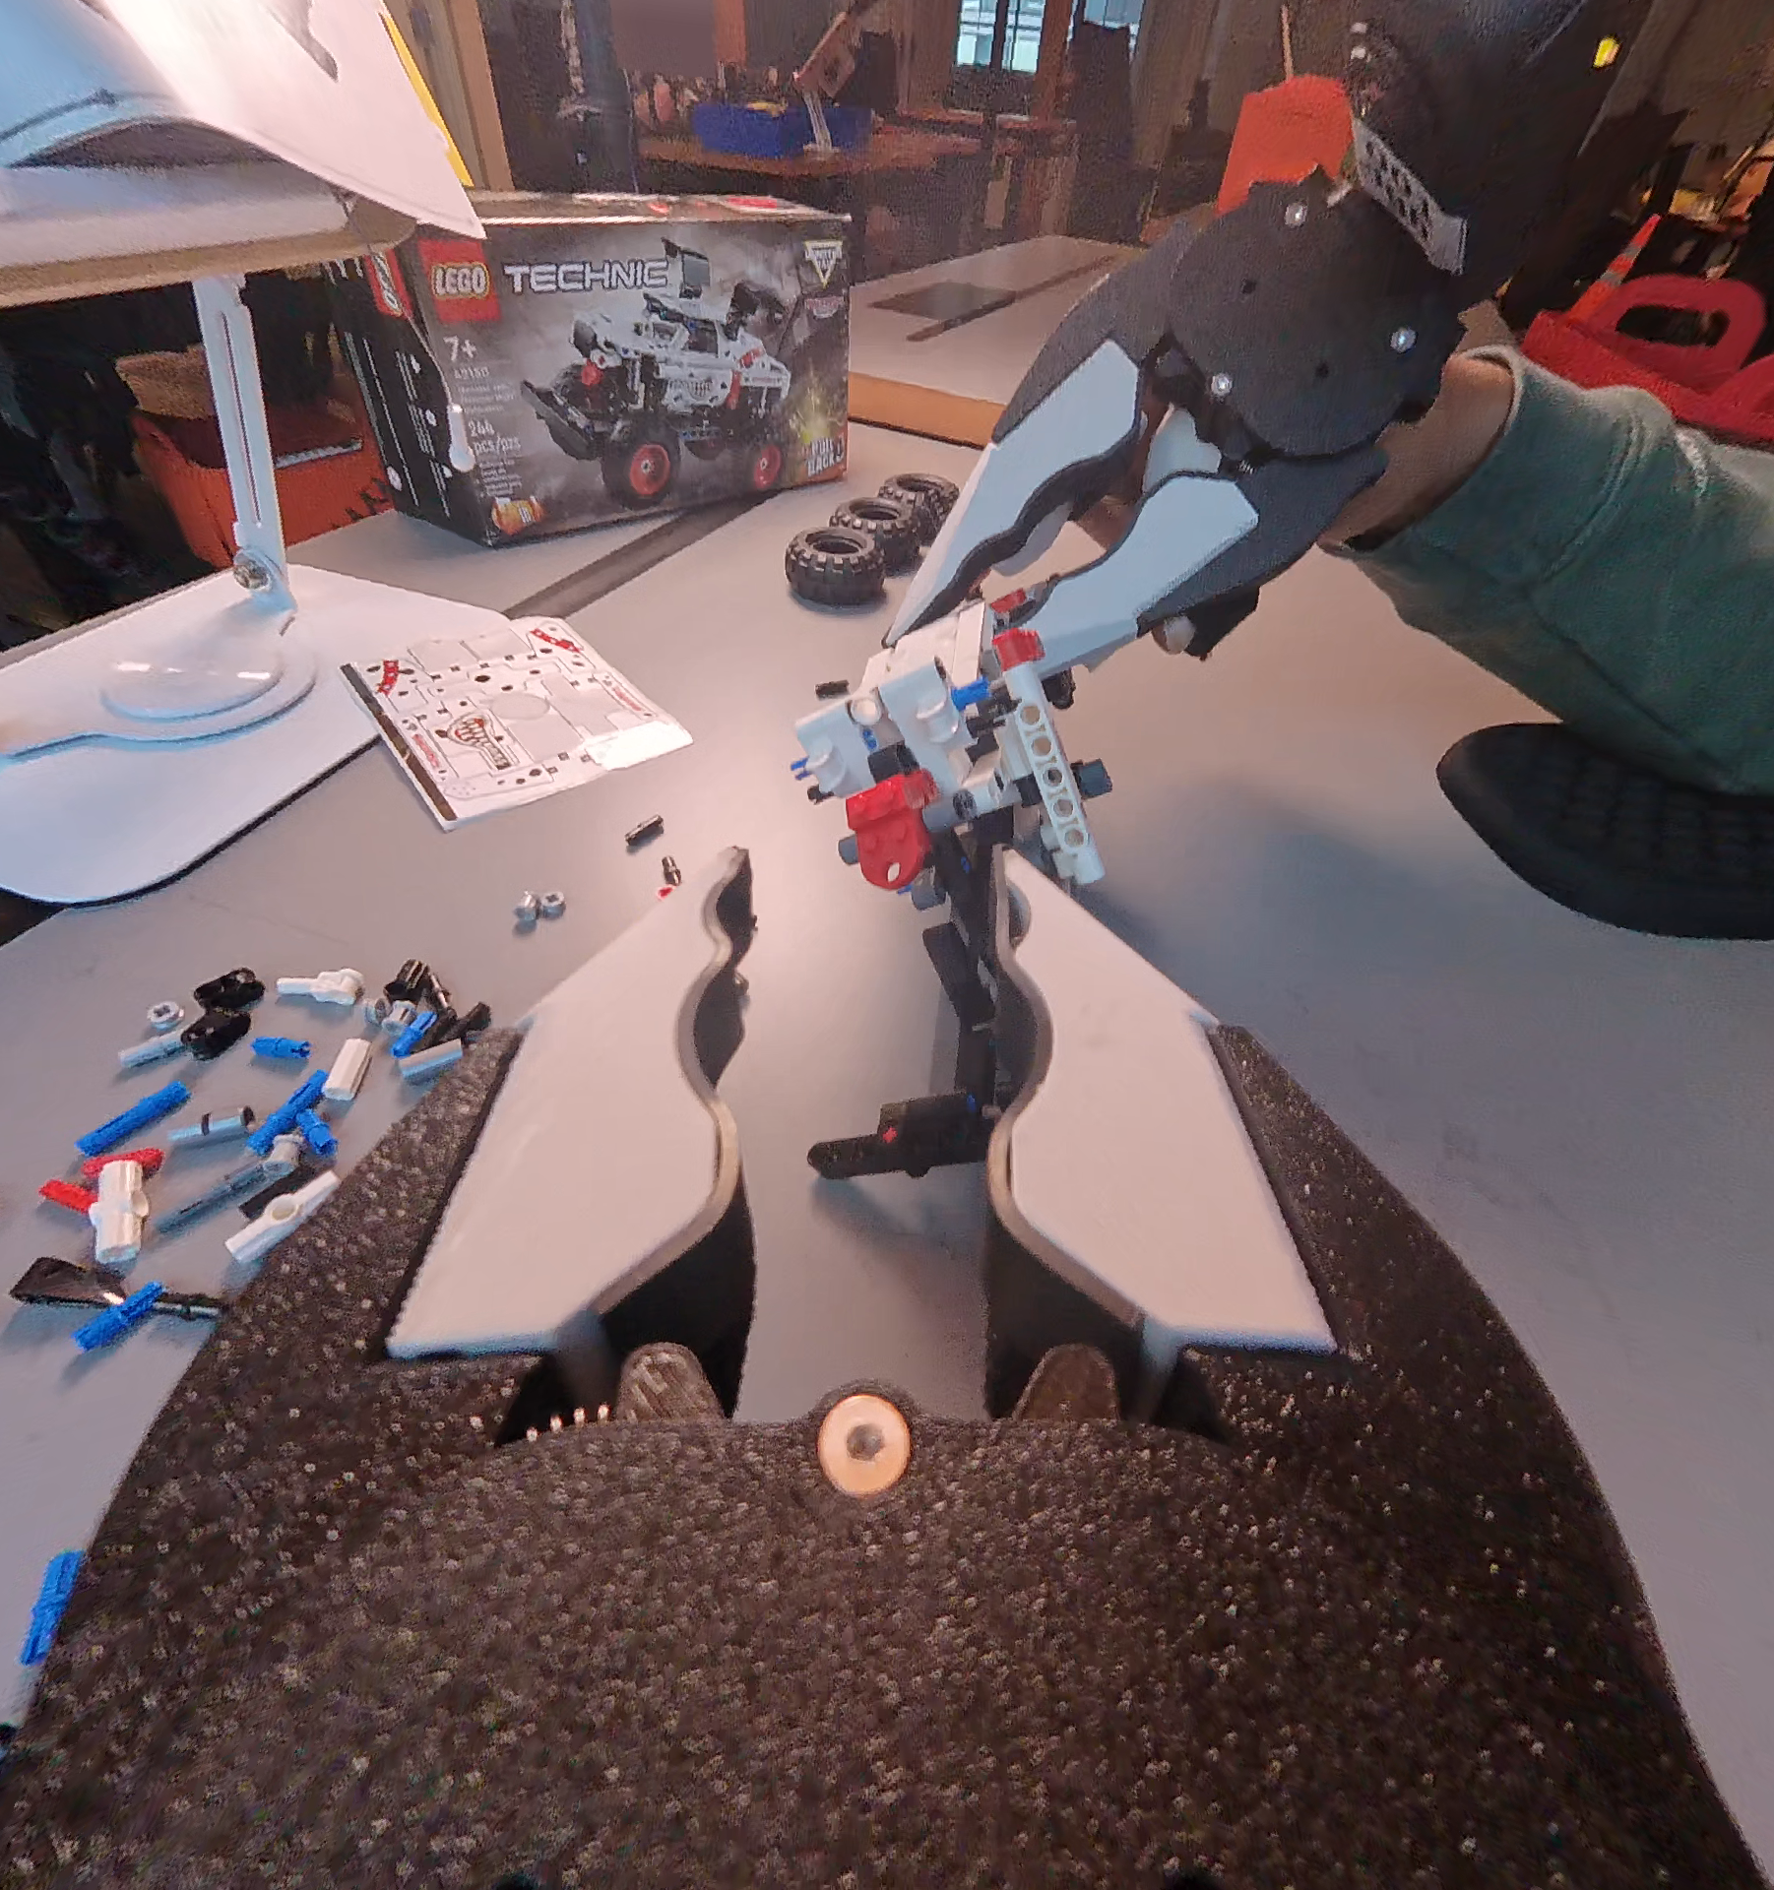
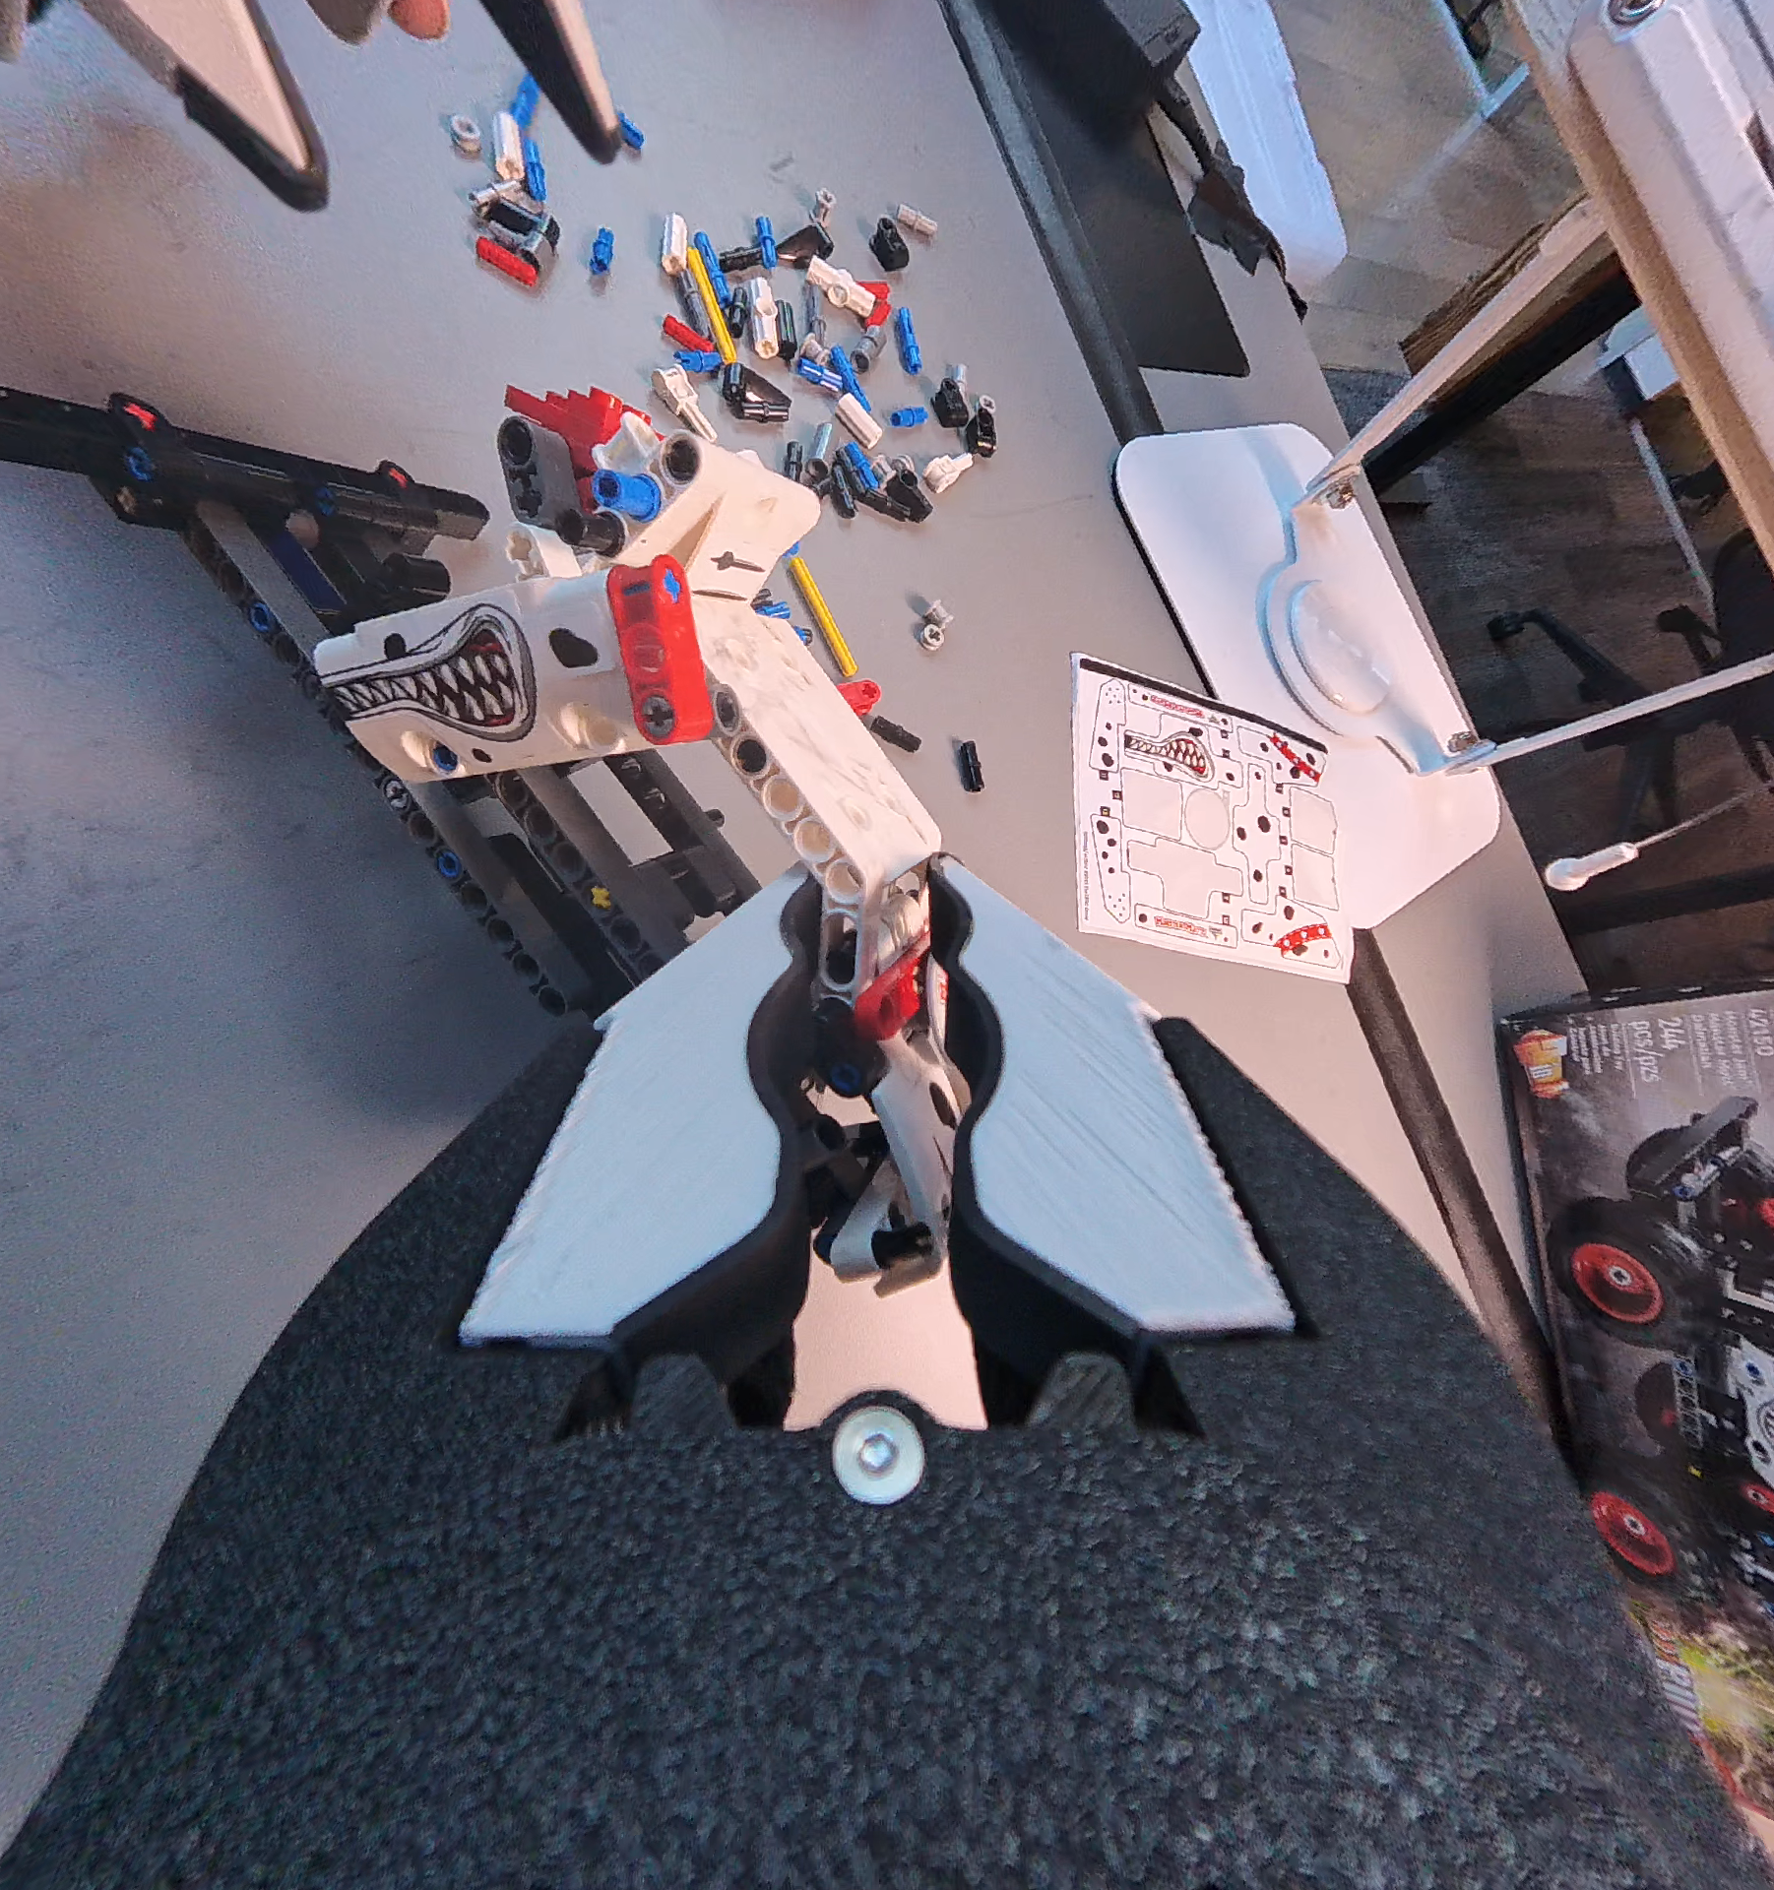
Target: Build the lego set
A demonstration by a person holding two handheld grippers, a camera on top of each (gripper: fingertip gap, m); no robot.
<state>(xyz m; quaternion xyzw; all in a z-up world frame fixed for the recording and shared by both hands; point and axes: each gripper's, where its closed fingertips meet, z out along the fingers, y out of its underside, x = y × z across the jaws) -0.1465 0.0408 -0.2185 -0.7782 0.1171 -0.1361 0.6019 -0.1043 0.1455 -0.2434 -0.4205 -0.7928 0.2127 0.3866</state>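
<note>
**White body section aloft, chassis waiting below**

My right claw [image 2: 878, 1023] is clamped on the near end of the white body section [image 2: 597, 665], gripping a perforated beam and holding the piece in the air over the black chassis [image 2: 372, 532], which lies on the table [image 2: 146, 1023]. My left claw [image 1: 868, 900] stands apart, holding nothing, with the chassis close beside its right finger. I judge the section light and rigid, but pinned joints can pop under a twist, so beams are the place to grip. Loose pins [image 2: 811, 348] lie scattered on the far side.
</note>
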